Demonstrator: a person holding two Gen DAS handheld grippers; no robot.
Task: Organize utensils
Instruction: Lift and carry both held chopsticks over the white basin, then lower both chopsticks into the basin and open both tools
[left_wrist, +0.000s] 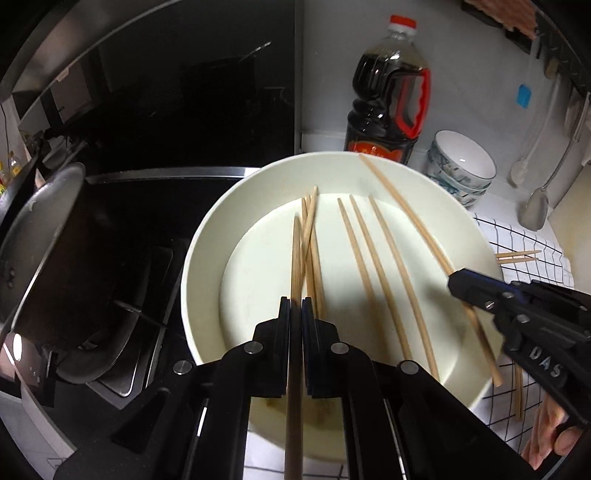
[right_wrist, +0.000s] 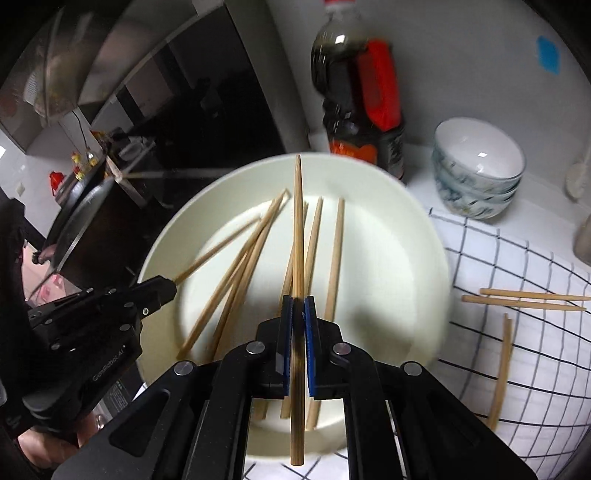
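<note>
A white plate (left_wrist: 201, 266) (right_wrist: 424, 240) holds several loose wooden chopsticks (left_wrist: 373, 273) (right_wrist: 334, 258). Above its near edge, my left gripper (left_wrist: 295, 306) is shut on one chopstick (left_wrist: 295, 251) that runs lengthwise between the pads. In the right wrist view the left gripper (right_wrist: 166, 288) reaches in from the left, over the plate's left rim. My right gripper (right_wrist: 298, 306) is shut on another chopstick (right_wrist: 298, 221), tip pointing away over the plate. In the left wrist view the right gripper (left_wrist: 458, 284) comes in from the right, with its long chopstick (left_wrist: 402, 206) slanting across the plate.
A dark sauce bottle (left_wrist: 384, 107) and stacked patterned bowls (left_wrist: 461, 166) stand behind the plate. A checked cloth (right_wrist: 517, 369) to the right carries several more chopsticks (right_wrist: 524, 299). A pan (left_wrist: 48, 258) sits on the black stove to the left. Utensils (left_wrist: 535, 210) hang at far right.
</note>
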